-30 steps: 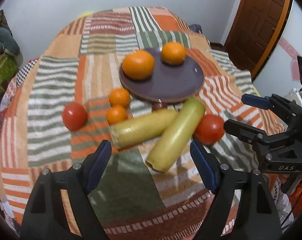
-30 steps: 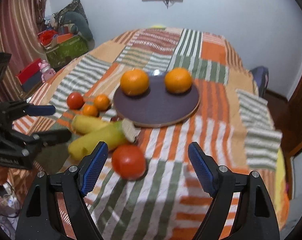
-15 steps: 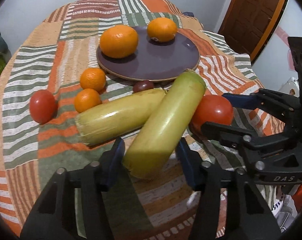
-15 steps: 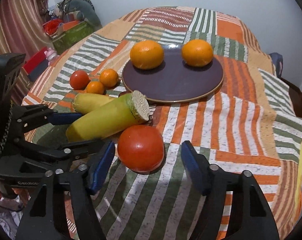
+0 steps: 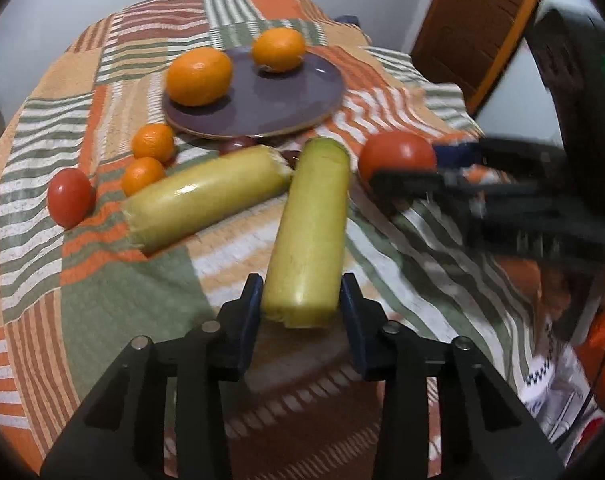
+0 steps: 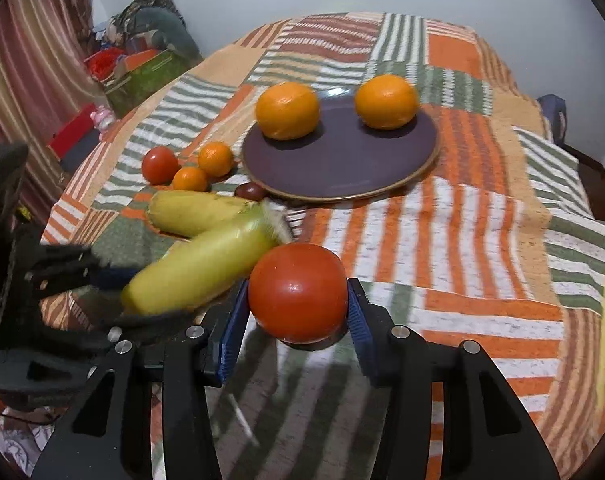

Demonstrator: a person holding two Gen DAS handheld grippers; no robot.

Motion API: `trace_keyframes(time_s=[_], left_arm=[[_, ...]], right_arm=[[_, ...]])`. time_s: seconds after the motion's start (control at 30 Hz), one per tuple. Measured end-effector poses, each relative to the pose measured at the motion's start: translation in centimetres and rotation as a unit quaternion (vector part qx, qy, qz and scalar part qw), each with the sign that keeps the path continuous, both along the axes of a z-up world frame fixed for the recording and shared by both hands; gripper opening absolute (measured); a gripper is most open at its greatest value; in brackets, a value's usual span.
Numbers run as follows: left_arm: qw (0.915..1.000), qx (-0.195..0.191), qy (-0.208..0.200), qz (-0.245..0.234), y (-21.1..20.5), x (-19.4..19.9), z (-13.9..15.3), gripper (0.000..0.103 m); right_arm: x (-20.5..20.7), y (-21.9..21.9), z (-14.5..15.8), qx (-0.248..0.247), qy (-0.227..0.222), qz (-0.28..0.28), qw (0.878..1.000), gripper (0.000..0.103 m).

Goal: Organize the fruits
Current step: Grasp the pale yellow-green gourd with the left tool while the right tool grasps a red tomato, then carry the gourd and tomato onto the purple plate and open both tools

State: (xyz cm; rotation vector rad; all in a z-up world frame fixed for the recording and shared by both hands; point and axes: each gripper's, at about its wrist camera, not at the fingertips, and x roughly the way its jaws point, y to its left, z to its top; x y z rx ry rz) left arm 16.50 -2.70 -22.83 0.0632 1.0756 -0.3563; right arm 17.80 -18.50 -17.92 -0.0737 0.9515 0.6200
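Note:
My left gripper (image 5: pixel 300 300) is shut on the near end of a yellow-green squash (image 5: pixel 310 232), which points away toward the purple plate (image 5: pixel 286 100). My right gripper (image 6: pixel 298 312) is shut on a large red tomato (image 6: pixel 297 290); the tomato also shows in the left wrist view (image 5: pixel 396 154). The plate (image 6: pixel 342 164) holds two big oranges (image 6: pixel 287 110) (image 6: pixel 385 101). A second squash (image 5: pixel 206 196) lies left of the held one. Two small oranges (image 5: pixel 153 142) (image 5: pixel 142 174), a small red tomato (image 5: pixel 69 197) and a small dark fruit (image 6: pixel 249 191) lie on the cloth.
The round table wears a striped patchwork cloth (image 6: pixel 482 240). A wooden door (image 5: pixel 474 20) stands at the back right. Boxes and toys (image 6: pixel 142 68) lie on the floor to the left, by a striped curtain (image 6: pixel 30 80).
Both grippers moved forward and closed: the left one on the right-hand squash, the right one on the large tomato. The held squash has swung to point more straight ahead.

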Motion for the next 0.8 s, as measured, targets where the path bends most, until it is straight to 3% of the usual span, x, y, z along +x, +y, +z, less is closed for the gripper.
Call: trace_keyframes(time_s=[0.37,0.8], left_arm=[[0.9995,0.026,0.009,-0.018,-2.7,2.6,0.0,0.038],[0.9997,0.010,0.009,-0.018,-3.7,5.1,0.2,0.035]], right_arm=[[-0.3,-4.0,1.2,-0.006,-0.011,-0.036,0.999,0.044],[0.4,-5.1,0.9,0.002,-0.008,-0.046,0.999,0.044]])
